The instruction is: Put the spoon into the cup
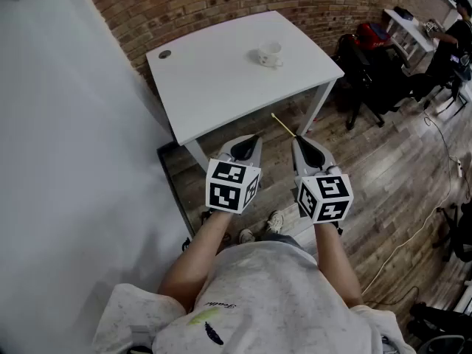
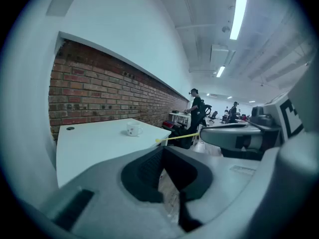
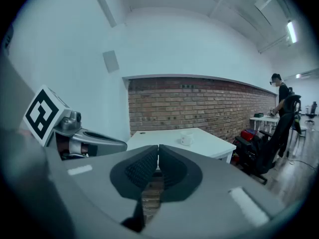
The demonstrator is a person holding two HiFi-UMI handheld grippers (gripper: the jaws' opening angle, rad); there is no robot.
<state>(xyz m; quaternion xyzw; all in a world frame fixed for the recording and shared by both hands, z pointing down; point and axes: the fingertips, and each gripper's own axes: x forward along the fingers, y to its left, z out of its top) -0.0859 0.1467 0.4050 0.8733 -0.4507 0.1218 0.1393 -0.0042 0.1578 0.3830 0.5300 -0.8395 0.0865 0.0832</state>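
A small white cup (image 1: 270, 54) stands near the far right of the white table (image 1: 214, 87); it also shows in the left gripper view (image 2: 132, 129) and the right gripper view (image 3: 187, 138). My right gripper (image 1: 297, 139) is shut on a thin yellow spoon (image 1: 283, 125), which sticks forward and left over the floor in front of the table's near right corner. From the left gripper view the spoon (image 2: 177, 137) pokes out of the right gripper's tip. My left gripper (image 1: 253, 137) is shut and empty beside it. Both are held short of the table, at about waist height.
A brick wall (image 1: 221, 2) runs behind the table and a white wall (image 1: 66, 146) to its left. Black office chairs (image 1: 369, 72) and a red bag (image 1: 372, 34) stand at the right, with a seated person (image 1: 450, 43) beyond. Cables (image 1: 435, 198) trail over the wooden floor.
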